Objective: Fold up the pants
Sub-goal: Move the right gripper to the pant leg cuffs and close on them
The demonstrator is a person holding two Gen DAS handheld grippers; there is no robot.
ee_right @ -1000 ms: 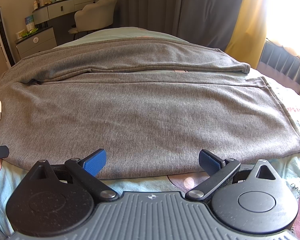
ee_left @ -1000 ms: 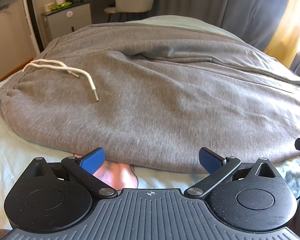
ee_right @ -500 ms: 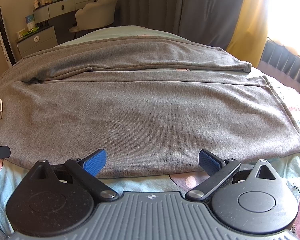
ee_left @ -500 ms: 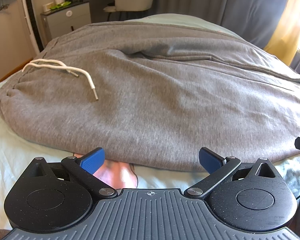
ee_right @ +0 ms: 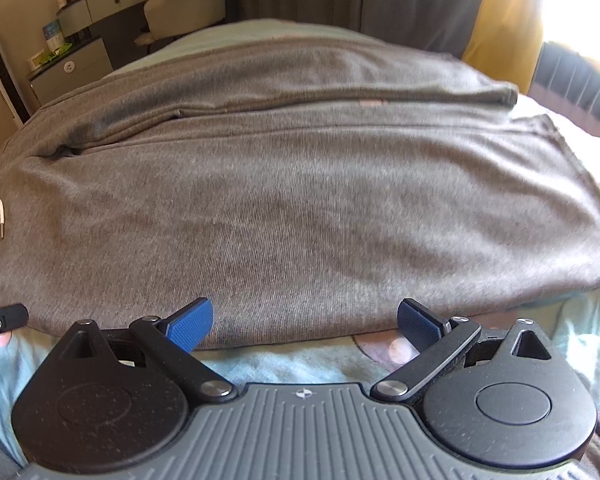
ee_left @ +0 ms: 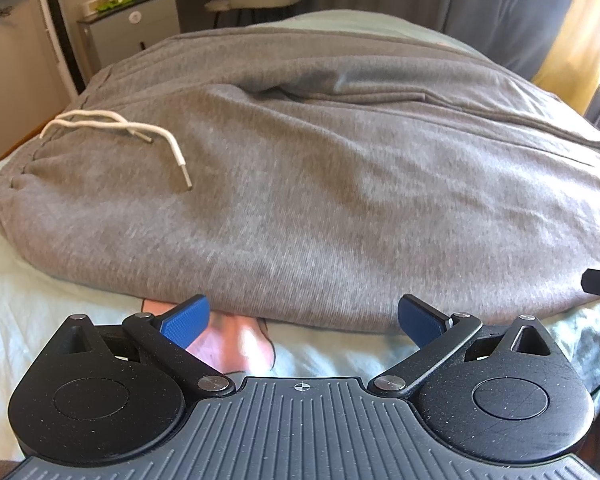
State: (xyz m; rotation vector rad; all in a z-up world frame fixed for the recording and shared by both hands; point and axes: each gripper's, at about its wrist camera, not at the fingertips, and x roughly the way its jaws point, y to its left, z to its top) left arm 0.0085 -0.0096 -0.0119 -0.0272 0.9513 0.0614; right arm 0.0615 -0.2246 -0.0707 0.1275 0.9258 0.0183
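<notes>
Bottom of frame: left tool (ee_left: 303, 318) & right tool (ee_right: 305, 320), blue ribbed pads spread wide, nothing held. Just beyond, grey knit pants (ee_left: 320, 184) lie flat on bed (ee_left: 40, 312) (pale printed sheet); white drawstring (ee_left: 140, 132) upper left.

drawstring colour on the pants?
White, with small metal-looking tips. The drawstring lies on the grey pants near the waistband; left wrist view shows it best.
</notes>
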